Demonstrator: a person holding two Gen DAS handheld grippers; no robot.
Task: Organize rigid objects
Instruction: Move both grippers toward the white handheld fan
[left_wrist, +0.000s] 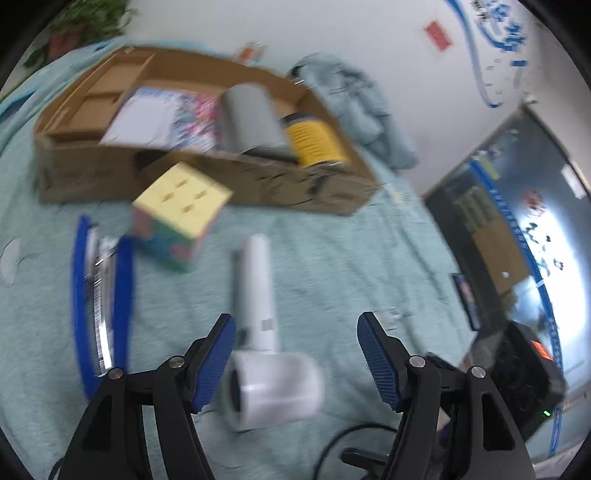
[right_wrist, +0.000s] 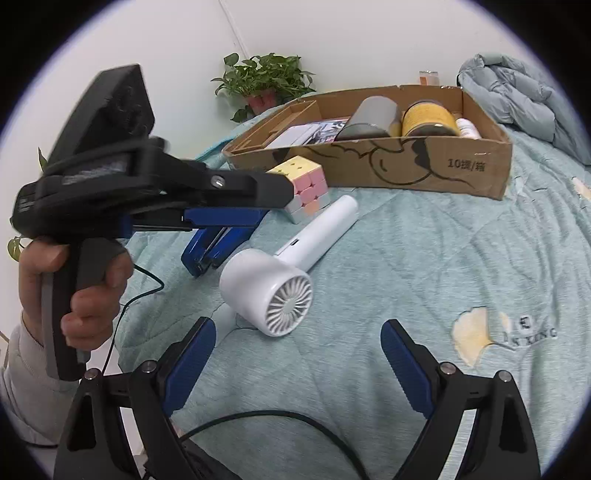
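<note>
On bedspread, white fan grille shows only rightward; both hand-held grippers released, empty.

White handheld fan is lying flat mid-frame in the right wrist view, round head toward the bottom, handle angling up-right toward the pastel puzzle cube, which sits upright just above it. Blue stapler lies just left of the fan. Cardboard box runs across the upper middle with a grey cylinder and a yellow jar lying inside.
</note>
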